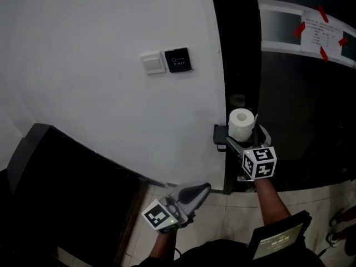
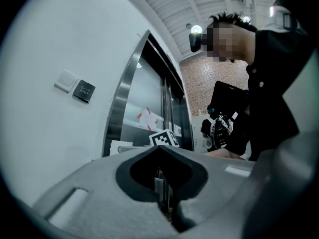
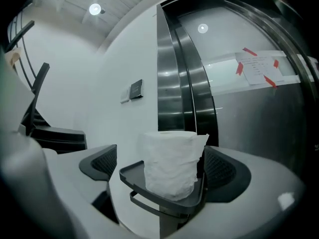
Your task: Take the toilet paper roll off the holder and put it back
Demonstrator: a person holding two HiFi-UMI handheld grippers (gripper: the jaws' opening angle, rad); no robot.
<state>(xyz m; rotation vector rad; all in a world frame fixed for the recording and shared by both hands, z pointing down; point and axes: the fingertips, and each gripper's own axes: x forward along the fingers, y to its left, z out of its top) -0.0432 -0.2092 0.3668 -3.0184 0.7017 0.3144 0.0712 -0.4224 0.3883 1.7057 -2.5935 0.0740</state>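
A white toilet paper roll stands upright on a small black holder shelf fixed beside the dark door frame. My right gripper reaches in from below with its jaws open, one pad on each side of the roll. A clear gap shows at the left pad; the right pad sits close to the roll and the shelf's edge. My left gripper hangs lower and to the left, over the floor. It is shut with nothing in it and points up toward the wall.
The white wall carries a white switch plate and a black exit button. A steel door frame and a dark glass panel with a taped paper notice stand to the right. A black cabinet fills the lower left.
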